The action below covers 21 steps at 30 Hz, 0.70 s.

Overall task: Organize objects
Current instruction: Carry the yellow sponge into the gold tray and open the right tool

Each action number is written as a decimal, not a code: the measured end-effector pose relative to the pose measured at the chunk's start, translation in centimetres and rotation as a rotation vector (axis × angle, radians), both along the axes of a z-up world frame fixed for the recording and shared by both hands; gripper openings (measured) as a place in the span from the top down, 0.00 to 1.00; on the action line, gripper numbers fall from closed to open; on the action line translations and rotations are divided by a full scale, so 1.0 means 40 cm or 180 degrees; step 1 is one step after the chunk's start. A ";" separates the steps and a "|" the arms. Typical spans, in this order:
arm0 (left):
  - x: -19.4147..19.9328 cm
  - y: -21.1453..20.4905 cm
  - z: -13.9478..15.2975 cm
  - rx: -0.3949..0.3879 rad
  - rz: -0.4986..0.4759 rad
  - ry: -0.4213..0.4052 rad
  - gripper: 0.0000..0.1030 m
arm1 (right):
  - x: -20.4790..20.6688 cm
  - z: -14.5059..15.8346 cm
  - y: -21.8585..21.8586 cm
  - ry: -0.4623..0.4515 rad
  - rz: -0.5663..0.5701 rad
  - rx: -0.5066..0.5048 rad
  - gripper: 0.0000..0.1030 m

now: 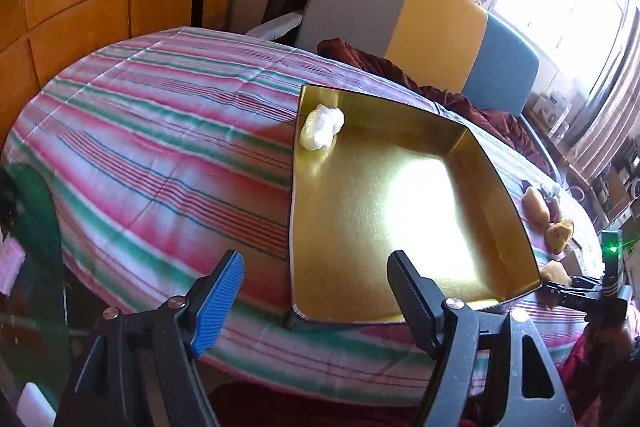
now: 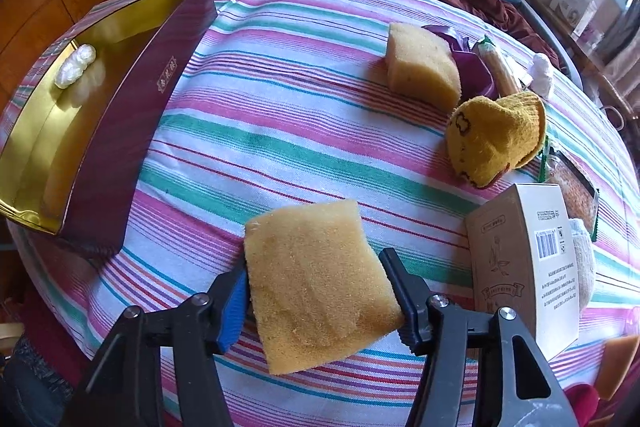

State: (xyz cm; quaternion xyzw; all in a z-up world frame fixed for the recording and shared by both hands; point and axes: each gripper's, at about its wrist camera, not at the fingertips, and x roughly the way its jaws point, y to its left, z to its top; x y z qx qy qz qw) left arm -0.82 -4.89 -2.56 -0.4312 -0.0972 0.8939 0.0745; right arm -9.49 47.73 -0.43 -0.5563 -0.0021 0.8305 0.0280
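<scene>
The right claw [image 2: 316, 291] is clamped on a yellow sponge [image 2: 320, 287], its blue-padded finger pressing one side and its black finger the other; the sponge tilts up out of the grip, above the striped cloth [image 2: 280, 131] that covers the table. Ahead of this claw and off to its left lies a maroon box [image 2: 132, 131] with a gold lining, long side toward the claw; a white crumpled wad [image 2: 76, 66] sits in the box's far corner. Ahead and to the right of the claw rests a second sponge [image 2: 422, 65], with a purple wrapper [image 2: 472, 67] just behind it and a yellow knitted sock [image 2: 494, 137] nearer; a printed carton [image 2: 524, 267] stands close on the claw's right side, barcode facing out. The left claw [image 1: 316, 299] is spread wide with nothing between its fingers; it hangs over the near edge of the table, one finger over the cloth [image 1: 160, 147] and the other over the near corner of the same box [image 1: 400, 195], whose gold floor glares in the light; the white wad [image 1: 322, 127] lies well ahead of this claw, against the box's far left wall; the sponge and sock [image 1: 560, 235] show small beyond the box on this claw's right.
</scene>
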 end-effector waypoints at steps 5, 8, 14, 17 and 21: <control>0.024 -0.031 0.034 0.0120 0.0095 0.0101 0.29 | 0.040 0.061 -0.004 0.0277 -0.0201 -0.0081 0.42; 0.024 -0.025 0.038 0.0115 0.0064 0.0118 0.29 | 0.130 0.064 -0.185 0.0598 -0.0136 -0.0316 0.42; 0.018 -0.023 0.023 -0.0009 0.0137 0.0002 0.29 | 0.110 0.058 -0.591 0.0683 0.0580 -0.0818 0.40; 0.012 -0.038 0.010 -0.0041 0.0227 -0.0068 0.36 | 0.026 0.005 -0.735 0.0425 0.0710 -0.1016 0.40; 0.012 -0.055 0.006 0.0013 0.0266 -0.0028 0.36 | -0.110 -0.092 -0.855 0.0063 0.0626 -0.1311 0.40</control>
